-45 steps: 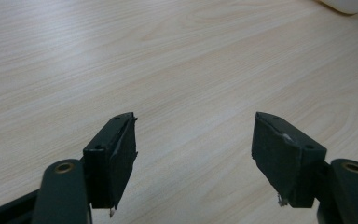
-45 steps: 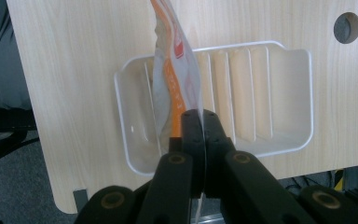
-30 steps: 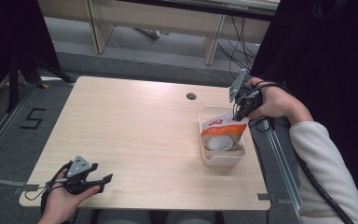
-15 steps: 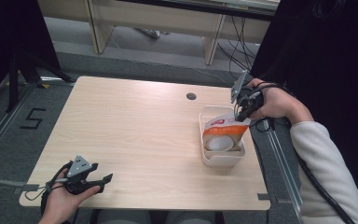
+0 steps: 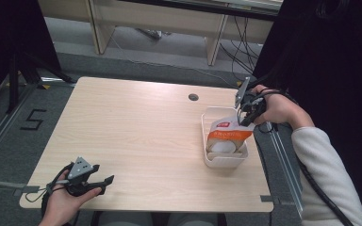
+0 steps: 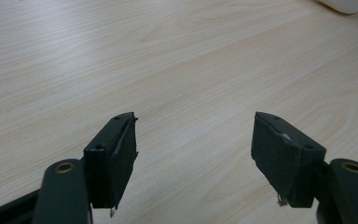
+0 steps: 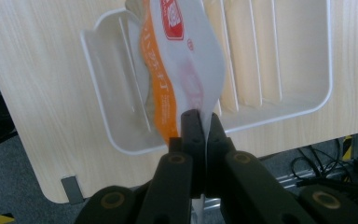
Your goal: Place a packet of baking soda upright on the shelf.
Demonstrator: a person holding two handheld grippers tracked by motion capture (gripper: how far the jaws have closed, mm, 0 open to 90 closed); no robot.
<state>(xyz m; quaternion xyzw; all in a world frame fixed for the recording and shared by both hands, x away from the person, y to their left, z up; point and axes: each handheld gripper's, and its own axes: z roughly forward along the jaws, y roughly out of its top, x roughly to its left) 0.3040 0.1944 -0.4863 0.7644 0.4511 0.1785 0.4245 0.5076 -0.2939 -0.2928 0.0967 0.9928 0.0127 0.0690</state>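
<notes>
A person seated at a pale wood-grain table (image 5: 136, 136) works with a handheld two-jaw gripper in each hand. At the table's right edge, the right gripper (image 5: 242, 116) pinches the upper edge of a flat white-and-orange plastic pouch with a red label (image 5: 226, 133), its black jaws closed tight on the thin film with the pouch's edge sandwiched between the pads. The right gripper view shows the same grip from close in: the pouch (image 7: 182, 70) hangs away from the right gripper (image 7: 204, 126) and reaches down into a white ribbed plastic tray (image 7: 307, 100), a rectangular bin with raised dividers along its floor. In the high view the pouch stands tilted in the white tray (image 5: 206, 136), its lower part inside the tray's walls; whether its bottom edge rests on the tray floor or hangs just above it is hard to tell from these angles. A round white shape shows at the pouch's lower half, apparently part of its printed face.

At the near left corner of the table, well apart from the tray, the left gripper (image 5: 101, 182) lies low over the wood in the person's left hand (image 5: 66, 200), a grey three-cornered plate on top. The left gripper view shows the left gripper (image 6: 193, 154) with its two black jaws spread wide, nothing between them but bare tabletop.
</notes>
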